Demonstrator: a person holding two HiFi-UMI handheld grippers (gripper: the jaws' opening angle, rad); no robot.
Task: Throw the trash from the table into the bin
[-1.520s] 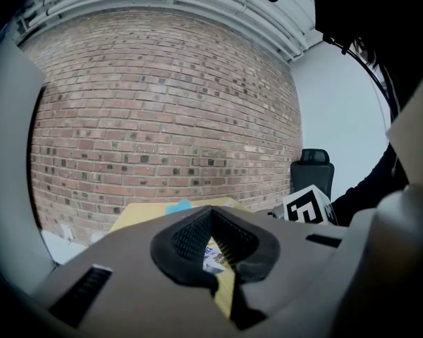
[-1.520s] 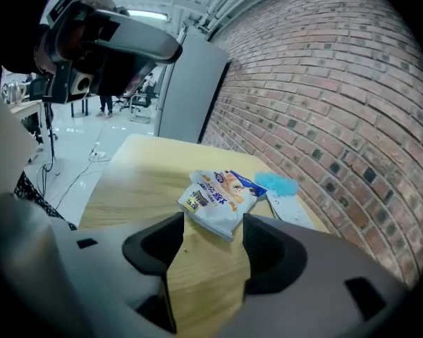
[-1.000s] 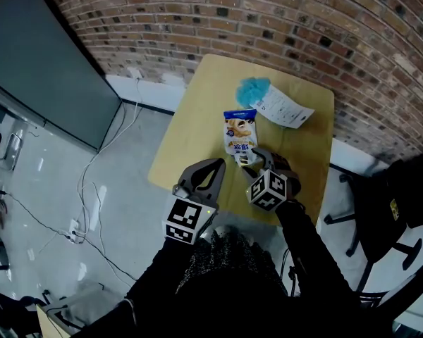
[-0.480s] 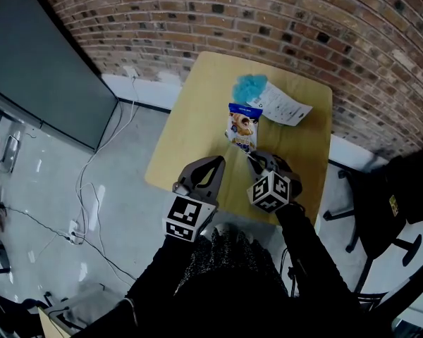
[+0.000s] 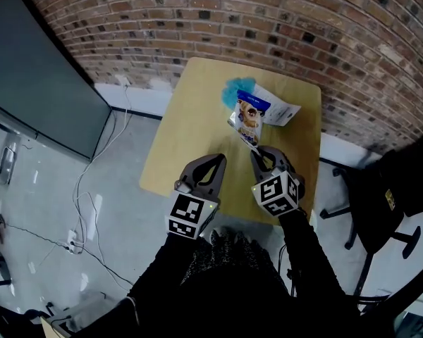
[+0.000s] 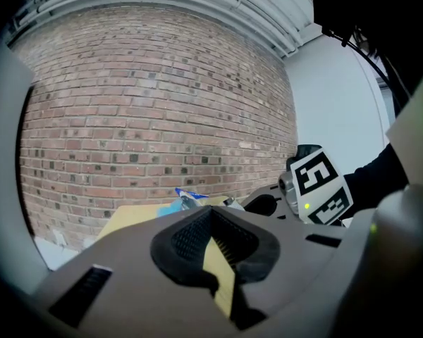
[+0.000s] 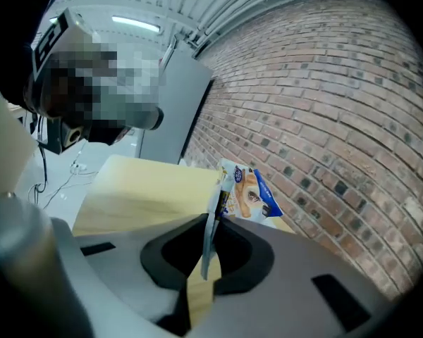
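— How does the right gripper (image 7: 210, 224) stand?
— Its jaws have just been closing and now pinch the thin edge of a snack packet (image 7: 248, 196). The packet rears up just ahead of the tips, over the wooden table (image 5: 190, 132).
— And the left gripper (image 6: 211, 213)?
— Closed as well, tips together with nothing between them. It hangs just beside the right one, on its left, over the table's near edge.
— Anything else on the table?
— A blue wad (image 5: 234, 90) and a white paper slip (image 5: 285, 113) lie beyond the right gripper's tips, partly behind the packet.
— And the room?
— A brick wall (image 5: 268, 27) rises ahead of both grippers. A dark panel (image 5: 42, 83) and pale floor (image 5: 42, 189) are off to the left gripper's side, and a black chair (image 5: 366, 210) is on the right gripper's side
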